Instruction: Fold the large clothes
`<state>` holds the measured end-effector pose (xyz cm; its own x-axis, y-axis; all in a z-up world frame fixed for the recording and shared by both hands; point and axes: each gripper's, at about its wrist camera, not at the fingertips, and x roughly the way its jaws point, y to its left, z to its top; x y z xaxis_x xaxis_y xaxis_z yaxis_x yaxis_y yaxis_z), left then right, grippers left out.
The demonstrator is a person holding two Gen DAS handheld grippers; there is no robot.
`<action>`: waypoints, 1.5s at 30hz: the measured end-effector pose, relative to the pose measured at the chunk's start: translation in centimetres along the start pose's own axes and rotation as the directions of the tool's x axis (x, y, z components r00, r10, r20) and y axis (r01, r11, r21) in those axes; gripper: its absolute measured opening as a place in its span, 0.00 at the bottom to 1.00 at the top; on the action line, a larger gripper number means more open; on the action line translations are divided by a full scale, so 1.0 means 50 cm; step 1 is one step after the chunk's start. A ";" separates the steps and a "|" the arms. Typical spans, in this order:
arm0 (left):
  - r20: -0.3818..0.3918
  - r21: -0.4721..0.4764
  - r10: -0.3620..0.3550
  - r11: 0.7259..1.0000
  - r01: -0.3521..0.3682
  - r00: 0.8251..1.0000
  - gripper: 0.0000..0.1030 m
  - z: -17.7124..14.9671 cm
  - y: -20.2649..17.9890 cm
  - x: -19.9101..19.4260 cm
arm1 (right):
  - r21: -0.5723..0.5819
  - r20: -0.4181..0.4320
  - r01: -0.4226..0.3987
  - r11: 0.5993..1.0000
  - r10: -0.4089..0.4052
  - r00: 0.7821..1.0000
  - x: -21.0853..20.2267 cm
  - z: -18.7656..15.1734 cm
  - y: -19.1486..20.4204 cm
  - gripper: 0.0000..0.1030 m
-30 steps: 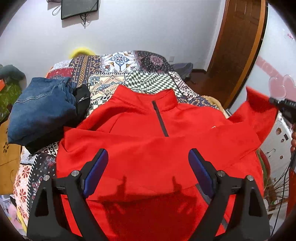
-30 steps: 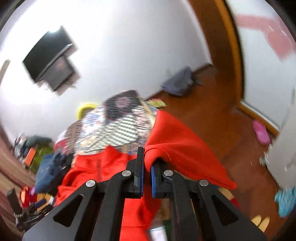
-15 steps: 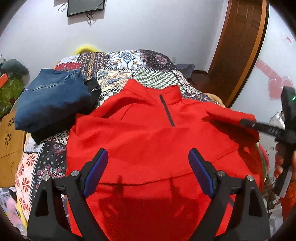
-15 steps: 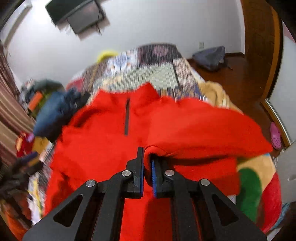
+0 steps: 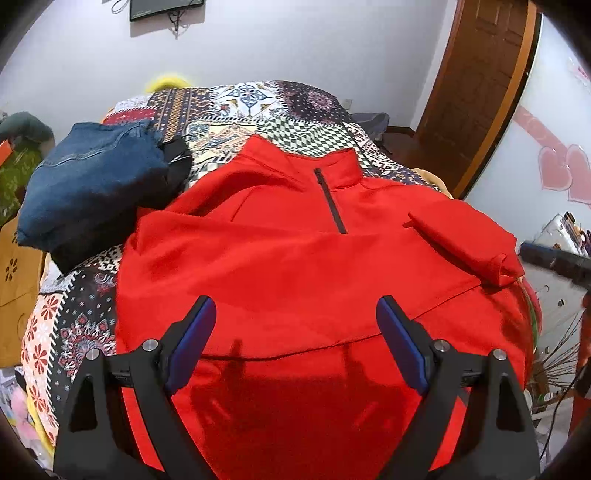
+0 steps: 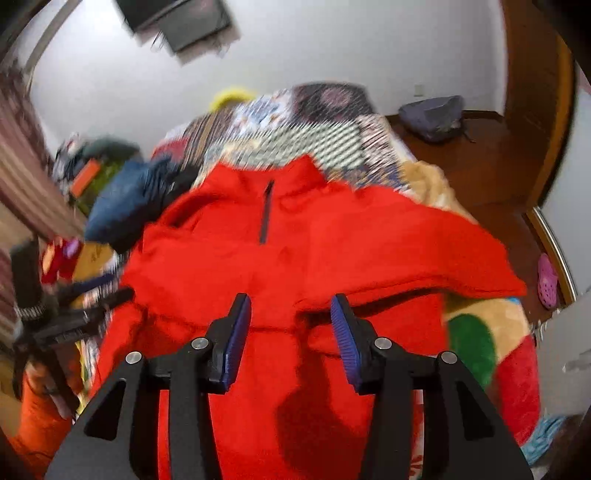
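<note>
A red pullover (image 5: 280, 266) with a short dark zip (image 5: 332, 206) lies face up on the patterned bedspread (image 5: 258, 107). Its right sleeve (image 5: 461, 240) is folded in over the chest, with the cuff (image 5: 496, 266) near the pullover's right edge. My left gripper (image 5: 295, 306) hovers open over the lower front, and nothing sits between its blue pads. In the right wrist view the pullover (image 6: 258, 266) fills the middle. The right gripper (image 6: 291, 301) is above it with its jaws opening; the sleeve (image 6: 406, 258) lies just beyond them and the pads press on nothing.
Folded blue jeans (image 5: 92, 177) rest on a black garment (image 5: 173, 162) at the bed's left. A brown door (image 5: 487, 74) stands at the right and a screen (image 5: 166, 5) hangs on the wall. A grey bag (image 6: 432, 114) and a pink shoe (image 6: 546, 275) lie on the floor.
The right gripper swung in from the right with the sleeve shut in its jaws, laid it over the chest, then opened off it. The left gripper sank slightly.
</note>
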<state>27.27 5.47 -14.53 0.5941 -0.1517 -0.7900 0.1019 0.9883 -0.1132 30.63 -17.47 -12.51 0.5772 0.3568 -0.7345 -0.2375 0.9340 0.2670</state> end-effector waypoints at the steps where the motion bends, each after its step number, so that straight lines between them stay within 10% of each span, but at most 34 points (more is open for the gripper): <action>1: -0.001 0.005 -0.002 1.000 0.002 1.000 0.86 0.002 -0.007 0.003 | 0.034 0.020 -0.002 0.999 0.001 1.000 -0.010 0.005 -0.017 0.41; 13: -0.045 0.054 0.000 0.999 0.002 0.999 0.86 0.017 -0.059 0.056 | 0.469 0.020 0.070 0.880 -0.090 0.996 0.019 -0.015 -0.274 0.42; 31: -0.118 0.022 -0.004 1.000 0.007 0.993 0.86 0.015 -0.061 0.133 | 0.651 0.018 -0.022 0.759 0.013 1.000 0.146 -0.011 -0.362 0.42; 37: -0.104 0.010 0.001 1.000 0.001 0.995 0.86 0.015 -0.049 0.125 | 0.602 0.012 0.032 0.798 -0.049 0.999 0.140 0.006 -0.347 0.09; 45: -0.053 0.002 0.004 1.000 -0.004 0.999 0.86 0.012 -0.027 0.080 | 0.434 0.143 0.059 0.899 -0.134 0.981 0.039 0.087 -0.245 0.07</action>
<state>29.99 3.52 -17.21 0.5515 -0.1467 -0.8212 0.1012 0.9889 -0.1086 38.05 -28.10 -14.52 0.7095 0.2280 -0.6668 0.1595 0.8697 0.4672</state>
